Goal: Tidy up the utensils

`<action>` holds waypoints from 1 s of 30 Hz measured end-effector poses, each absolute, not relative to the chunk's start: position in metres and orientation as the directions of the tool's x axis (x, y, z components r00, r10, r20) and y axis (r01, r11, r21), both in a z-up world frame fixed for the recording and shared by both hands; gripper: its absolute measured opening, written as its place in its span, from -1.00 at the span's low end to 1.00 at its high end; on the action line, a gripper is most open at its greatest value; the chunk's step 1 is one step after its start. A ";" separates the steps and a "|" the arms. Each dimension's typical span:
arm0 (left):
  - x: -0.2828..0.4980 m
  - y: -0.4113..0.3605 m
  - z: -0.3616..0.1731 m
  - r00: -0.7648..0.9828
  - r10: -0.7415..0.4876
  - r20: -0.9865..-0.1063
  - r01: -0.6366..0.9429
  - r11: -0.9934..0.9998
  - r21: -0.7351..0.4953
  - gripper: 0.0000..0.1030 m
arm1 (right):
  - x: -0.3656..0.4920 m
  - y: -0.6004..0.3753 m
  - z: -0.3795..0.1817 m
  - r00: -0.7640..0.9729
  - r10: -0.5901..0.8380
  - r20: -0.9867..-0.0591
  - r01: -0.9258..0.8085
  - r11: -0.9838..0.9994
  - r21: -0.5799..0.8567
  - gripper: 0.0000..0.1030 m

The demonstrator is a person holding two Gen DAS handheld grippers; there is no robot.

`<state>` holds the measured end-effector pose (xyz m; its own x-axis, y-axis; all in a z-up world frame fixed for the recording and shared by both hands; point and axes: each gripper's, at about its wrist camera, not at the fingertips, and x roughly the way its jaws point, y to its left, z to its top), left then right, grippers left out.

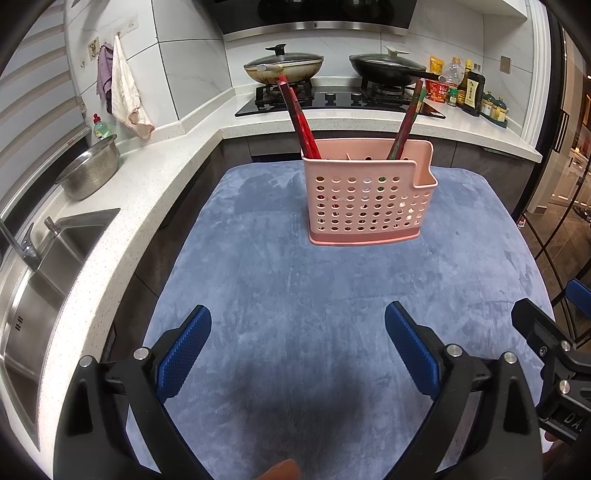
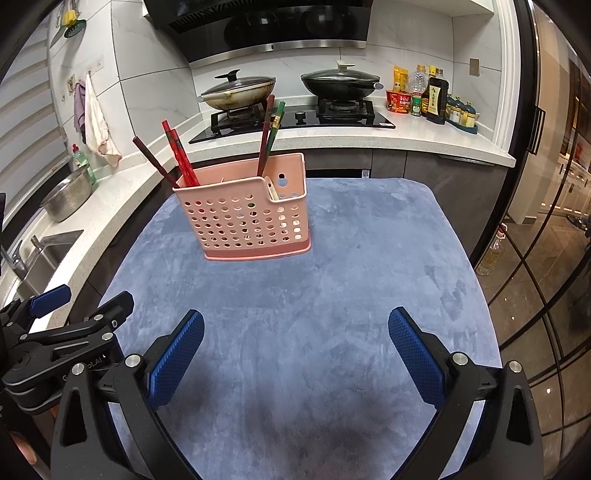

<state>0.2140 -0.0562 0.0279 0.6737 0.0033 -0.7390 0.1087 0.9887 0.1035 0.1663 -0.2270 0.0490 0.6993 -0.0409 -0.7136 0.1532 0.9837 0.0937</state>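
A home kitchen, by all signs. Black glass gas hob (image 2: 291, 123) set into a white speckled stone counter (image 2: 424, 142), carrying two lidded woks (image 2: 240, 92). Directly above the hob, a dark extractor hood (image 2: 266, 33). To the right of the hob, a cluster of sauce bottles and seasoning jars (image 2: 432, 98). Left of the hob, along the counter's bend, a perforated steel colander bowl (image 1: 90, 171), a stainless steel sink with tap (image 1: 40, 273), and cloths hung on wall hooks (image 1: 123, 92). White marbled wall tiles (image 1: 192, 59) behind the hob.
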 end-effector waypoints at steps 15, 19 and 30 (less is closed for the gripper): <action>0.219 -0.059 0.028 0.676 0.003 -0.737 0.116 0.987 0.110 0.76 | 0.170 -0.227 0.051 0.699 -0.040 -0.714 0.151 0.984 0.093 0.87; 0.219 -0.059 0.029 0.678 0.004 -0.735 0.113 0.987 0.110 0.76 | 0.172 -0.226 0.052 0.700 -0.039 -0.713 0.148 0.985 0.091 0.87; 0.219 -0.055 0.031 0.680 -0.005 -0.733 0.096 0.992 0.082 0.76 | 0.173 -0.225 0.052 0.703 -0.040 -0.710 0.144 0.986 0.088 0.87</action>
